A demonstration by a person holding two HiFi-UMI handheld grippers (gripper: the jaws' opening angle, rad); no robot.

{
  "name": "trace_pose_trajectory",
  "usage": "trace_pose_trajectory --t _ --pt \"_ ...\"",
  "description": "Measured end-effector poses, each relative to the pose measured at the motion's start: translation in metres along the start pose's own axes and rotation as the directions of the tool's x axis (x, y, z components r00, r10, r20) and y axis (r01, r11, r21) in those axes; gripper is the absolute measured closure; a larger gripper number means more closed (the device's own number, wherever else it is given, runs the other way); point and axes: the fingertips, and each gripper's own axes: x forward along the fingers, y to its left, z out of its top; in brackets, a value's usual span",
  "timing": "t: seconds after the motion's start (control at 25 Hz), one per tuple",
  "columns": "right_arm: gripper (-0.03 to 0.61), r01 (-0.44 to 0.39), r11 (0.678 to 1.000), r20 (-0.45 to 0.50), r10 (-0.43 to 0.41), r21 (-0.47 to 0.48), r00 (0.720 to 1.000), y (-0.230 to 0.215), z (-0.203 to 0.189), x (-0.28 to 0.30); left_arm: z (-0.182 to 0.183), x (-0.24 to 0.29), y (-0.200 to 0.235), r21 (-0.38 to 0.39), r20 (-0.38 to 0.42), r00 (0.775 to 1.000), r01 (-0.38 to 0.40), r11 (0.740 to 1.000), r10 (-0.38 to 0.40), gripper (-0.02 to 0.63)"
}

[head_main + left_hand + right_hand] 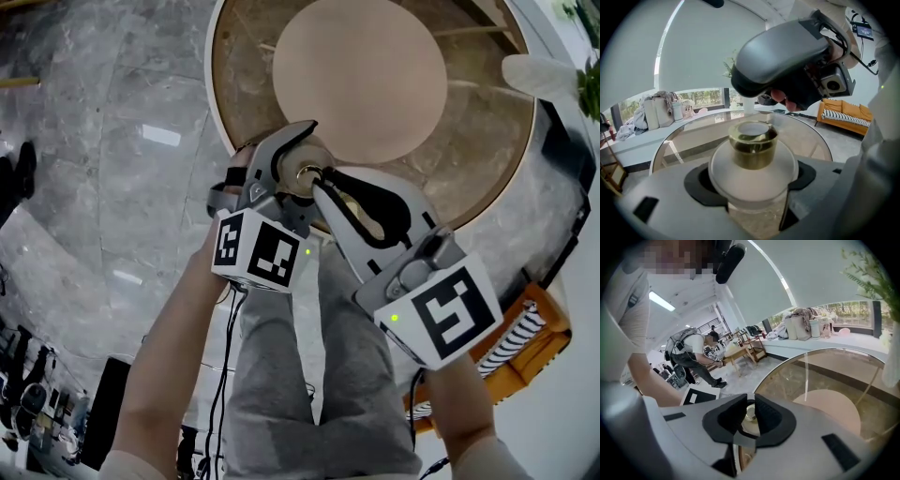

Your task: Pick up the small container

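The small container (753,150) is a clear jar with a gold neck and a pale top. It sits between the jaws of my left gripper (754,187), which is shut on its body. In the head view the left gripper (292,167) holds the jar (307,175) over the near rim of the round glass table (234,103). My right gripper (321,180) comes in from the right, its tips at the jar's top. In the right gripper view its jaws (749,420) stand a narrow gap apart, and the jar's pale top (750,414) shows through the gap, not pinched.
A round beige disc (361,75) lies under the glass tabletop. An orange sofa with a striped cushion (525,347) stands to the right. Bags (656,110) sit on a window ledge. A person (696,357) bends over at the far left. A plant (876,273) is at the table's far side.
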Motion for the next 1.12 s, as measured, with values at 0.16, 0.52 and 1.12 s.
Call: trace_pose_trajectory --t 0.16,0.52,1.12 --pt "0.505 -0.079 0.994 0.034 0.082 -0.074 0.996 0.010 -0.001 0.004 0.000 0.000 -0.004 0.033 0.002 0.999 0.050 0.998 -0.050 0.275" --pt "0.422 -0.120 0.951 0.072 0.146 -0.284 0.987 0.008 -0.023 0.013 0.002 -0.003 -0.007 0.059 0.006 0.996 0.087 0.995 -0.087 0.275" --pt "0.429 0.090 0.949 0.258 -0.009 -0.302 0.966 0.004 -0.035 0.025 0.000 -0.002 -0.008 0.056 0.012 0.996 0.085 0.995 -0.085 0.275"
